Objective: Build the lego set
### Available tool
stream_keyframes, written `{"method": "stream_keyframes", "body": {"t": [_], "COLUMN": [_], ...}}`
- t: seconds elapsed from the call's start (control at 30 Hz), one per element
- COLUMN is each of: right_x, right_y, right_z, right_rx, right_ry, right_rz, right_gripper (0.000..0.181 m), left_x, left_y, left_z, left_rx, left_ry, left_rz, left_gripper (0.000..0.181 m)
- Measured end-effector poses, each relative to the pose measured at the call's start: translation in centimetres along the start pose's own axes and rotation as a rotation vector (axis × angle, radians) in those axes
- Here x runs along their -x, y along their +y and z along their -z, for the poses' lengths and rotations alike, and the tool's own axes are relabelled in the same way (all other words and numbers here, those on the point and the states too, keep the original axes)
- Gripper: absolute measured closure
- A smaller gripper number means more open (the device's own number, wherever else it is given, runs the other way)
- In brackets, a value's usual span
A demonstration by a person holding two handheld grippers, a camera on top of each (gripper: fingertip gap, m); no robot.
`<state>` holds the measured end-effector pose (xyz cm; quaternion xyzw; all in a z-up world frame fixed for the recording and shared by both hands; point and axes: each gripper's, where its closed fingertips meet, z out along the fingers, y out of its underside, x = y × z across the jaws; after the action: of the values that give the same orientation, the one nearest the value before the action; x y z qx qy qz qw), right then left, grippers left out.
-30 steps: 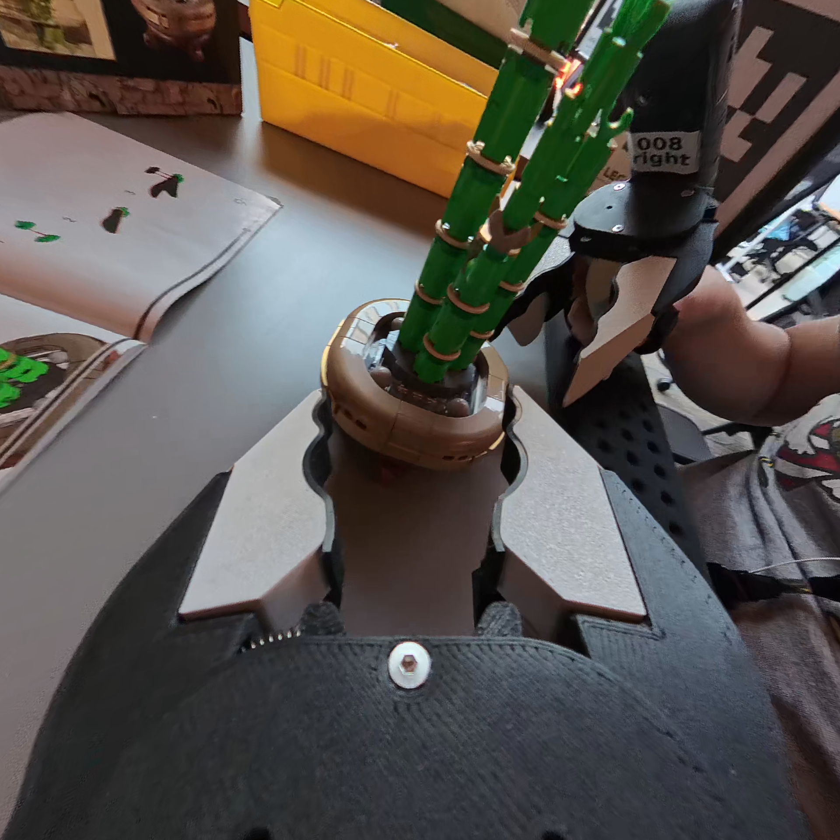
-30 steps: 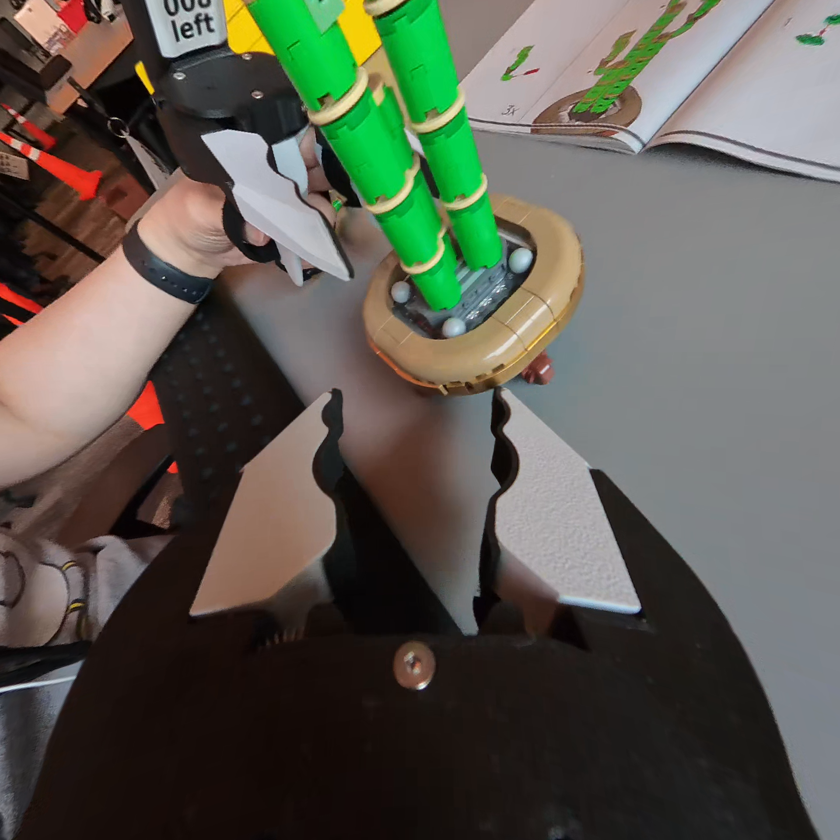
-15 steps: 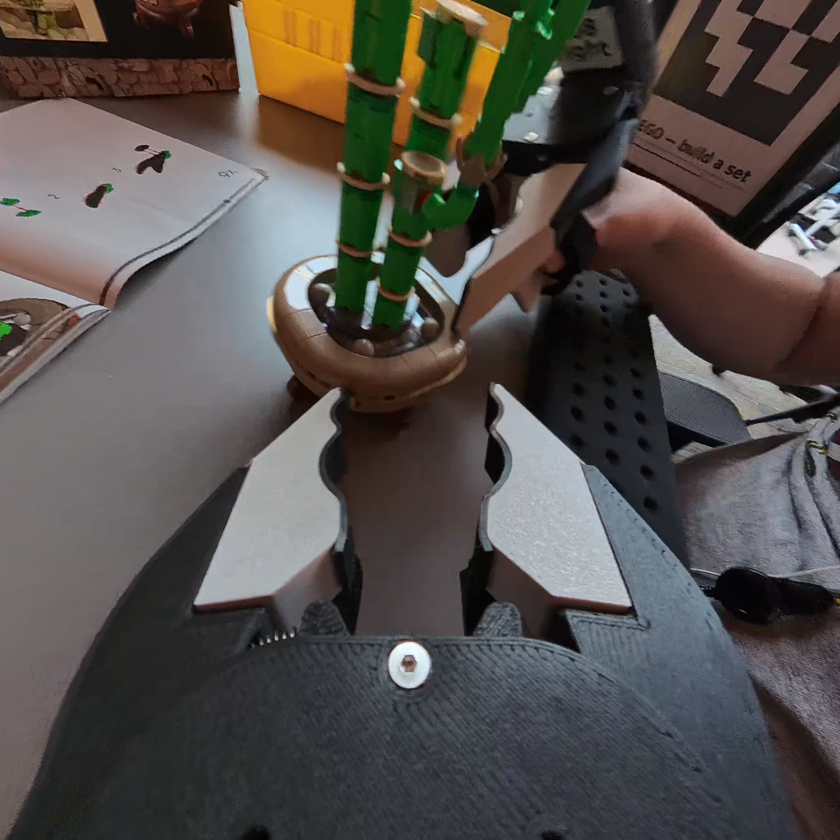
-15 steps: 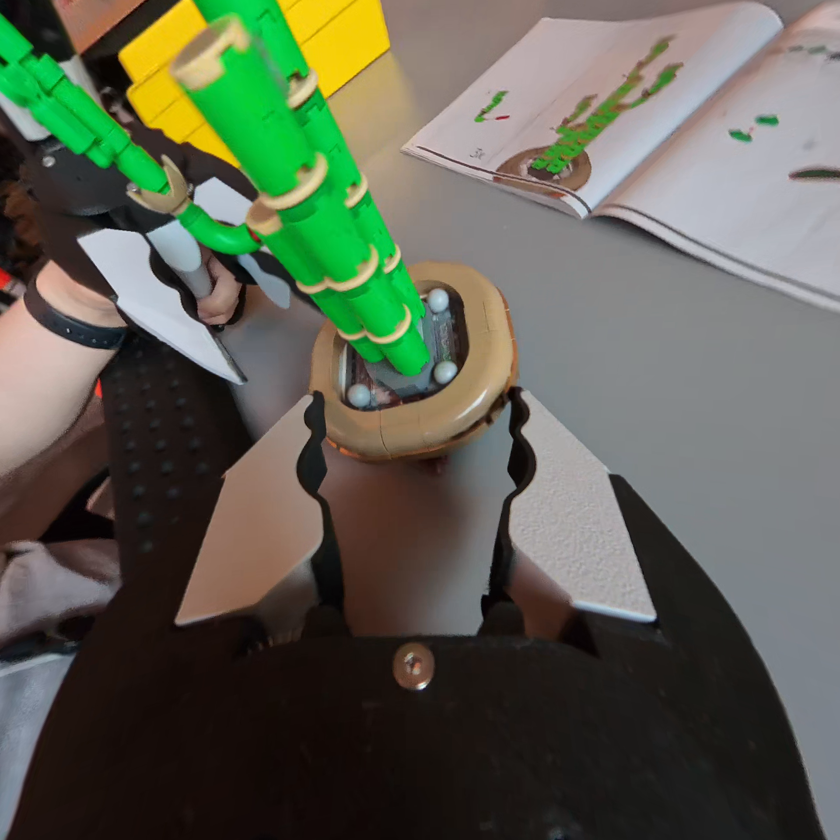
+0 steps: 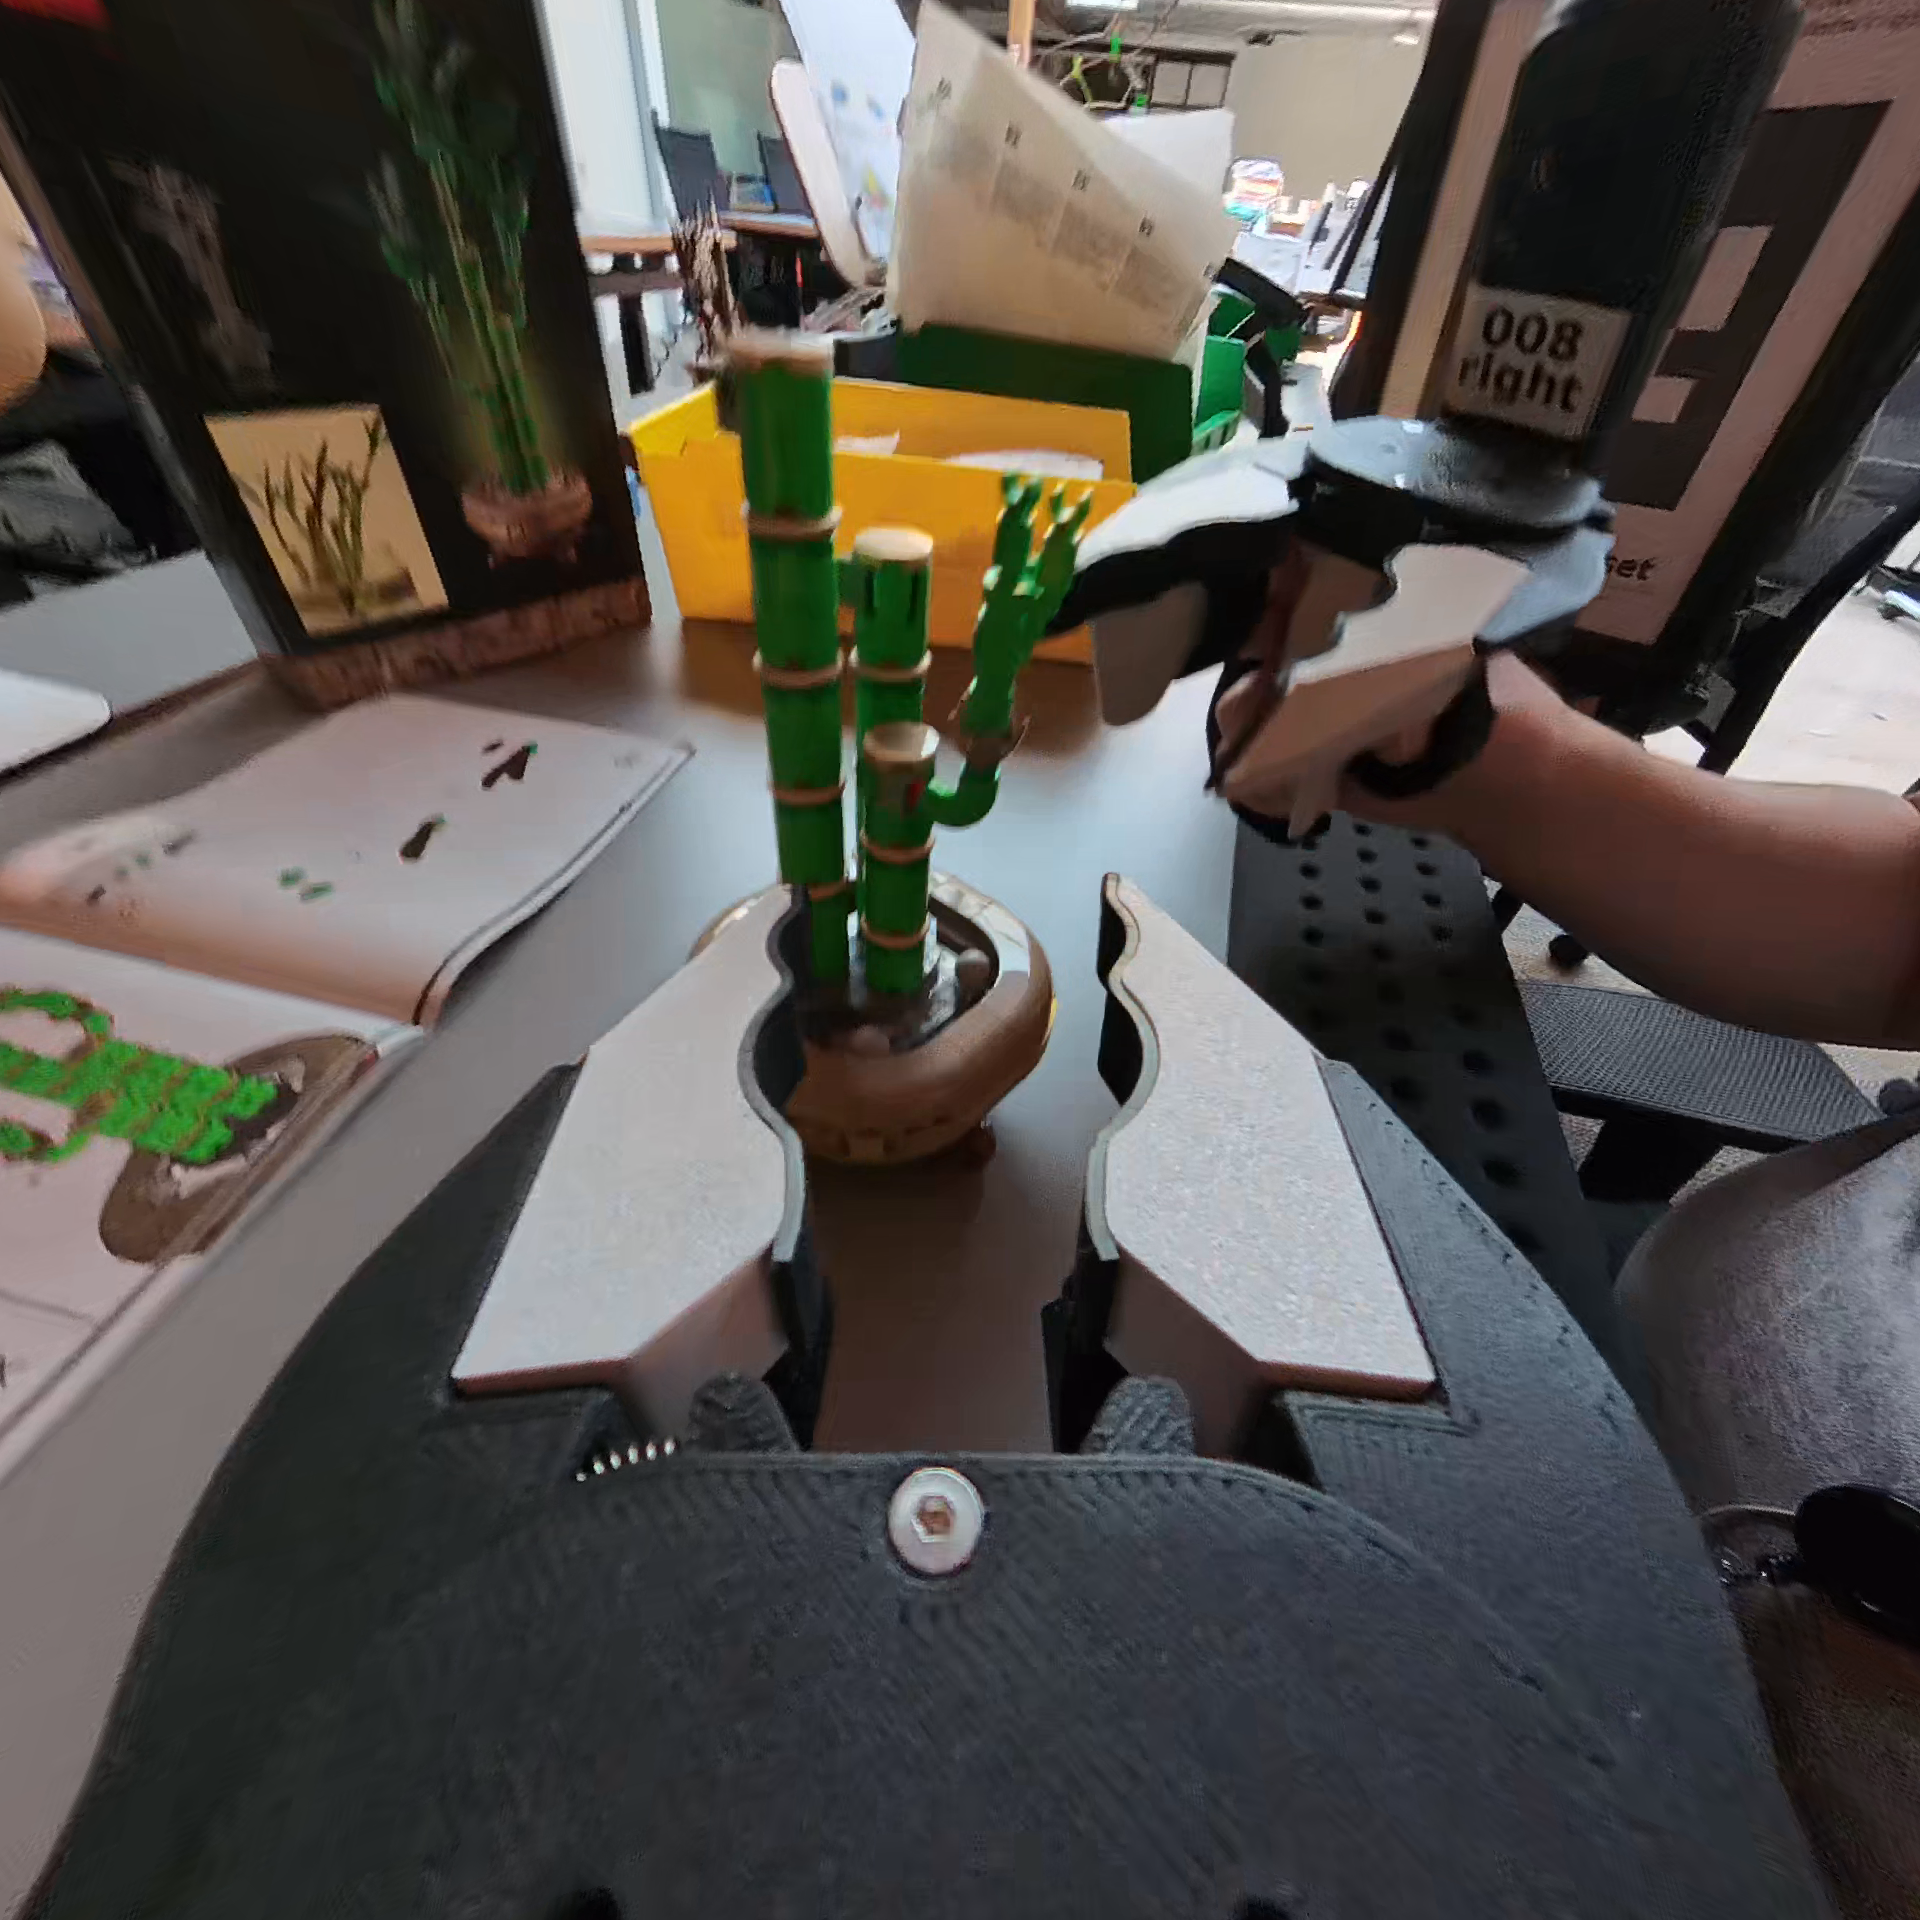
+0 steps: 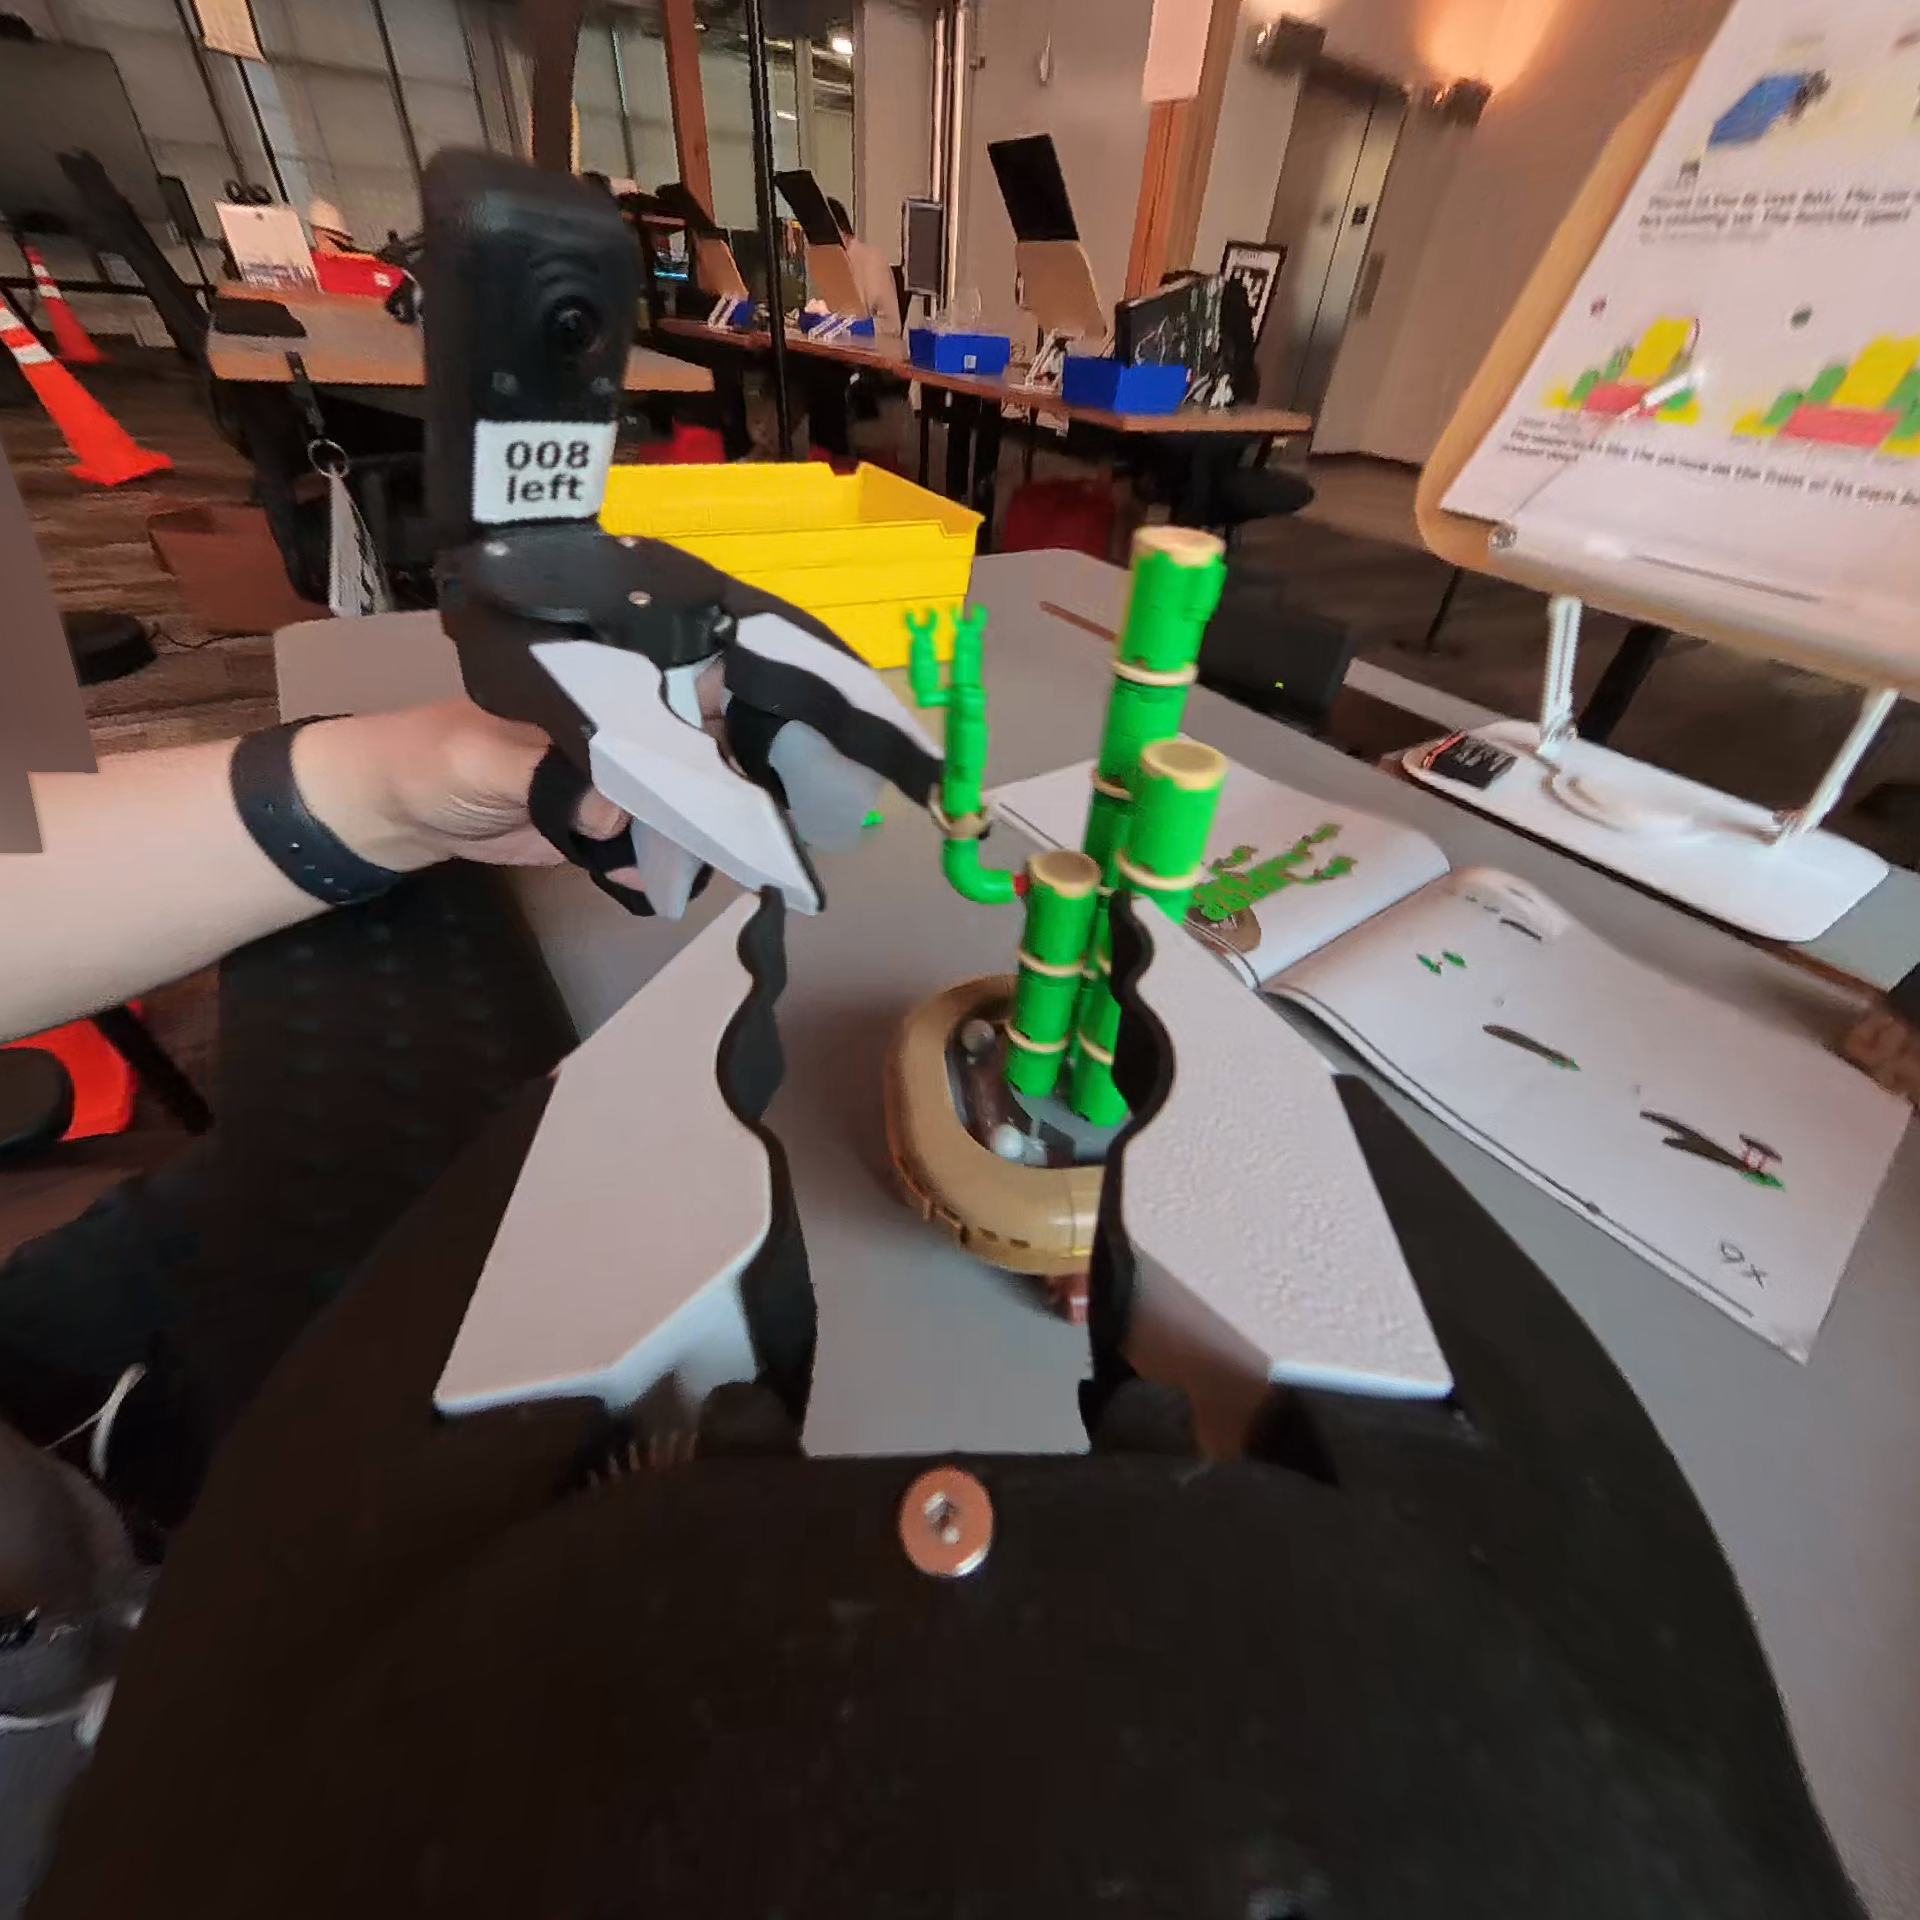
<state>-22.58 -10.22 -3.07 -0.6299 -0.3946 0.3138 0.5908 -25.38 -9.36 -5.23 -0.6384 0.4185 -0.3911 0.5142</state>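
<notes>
The bamboo model stands upright on the grey desk, near the edge closest to the person, its tan pot on the surface and three green stalks rising from it, with a thin side shoot bending off the shortest stalk. The left gripper has its fingers spread wide, one on each side of the pot and not visibly touching it; the right gripper also has its fingers spread, empty, with the pot lying toward its right finger. An open instruction booklet lies further in on the desk, beyond it the set's box and a yellow bin towards the far edge. Judging by this, the step in hand is steadying the model for the next piece. To do it well, the left fingers should close on the pot's rounded wall low down, squarely and gently, so the base stays flat and does not skid. The right gripper should keep clear of the side shoot, which looks the easiest part to knock loose, and any pressing should go straight down along a stalk, not sideways.
</notes>
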Motion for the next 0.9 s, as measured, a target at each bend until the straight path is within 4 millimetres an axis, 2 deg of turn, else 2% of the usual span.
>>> {"method": "stream_keyframes", "body": {"t": [0.07,0.13,0.23,0.33,0.47,0.6,0.77,0.9], "right_x": [0.4,0.3,0.3,0.1,-0.5,-0.6,-0.8,-1.5], "right_y": [0.1,-0.2,-0.3,0.1,0.5,0.7,0.6,1.0], "right_z": [-0.7,-1.0,-1.5,-1.8,-2.0,-2.5,-2.5,-2.2], "right_rx": [0.005,-0.004,0.035,0.093,0.119,0.072,0.0,0.002], "right_ry": [0.041,0.09,0.094,0.096,0.152,0.212,0.224,0.245], "right_rz": [0.061,0.134,0.205,0.215,0.2,0.126,-0.01,-0.027], "right_gripper": [0.122,0.124,0.126,0.129,0.136,0.136,0.138,0.141], "left_x": [-0.6,-0.4,0.3,0.7,0.7,0.0,0.1,0.6], "left_y": [-0.9,-1.4,-1.5,-1.3,-1.9,-2.7,-2.3,-1.8], "left_z": [-0.3,-0.6,-0.7,-0.2,0.5,0.3,-0.3,-0.8], "left_rx": [-0.007,-0.004,-0.001,-0.006,-0.044,-0.07,-0.039,-0.017], "left_ry": [0.027,0.024,0.011,0.027,0.076,0.136,0.206,0.267], "left_rz": [-0.012,0.0,0.015,0.037,0.075,0.074,0.064,0.097], "left_gripper": [0.122,0.127,0.127,0.12,0.121,0.127,0.13,0.132]}}
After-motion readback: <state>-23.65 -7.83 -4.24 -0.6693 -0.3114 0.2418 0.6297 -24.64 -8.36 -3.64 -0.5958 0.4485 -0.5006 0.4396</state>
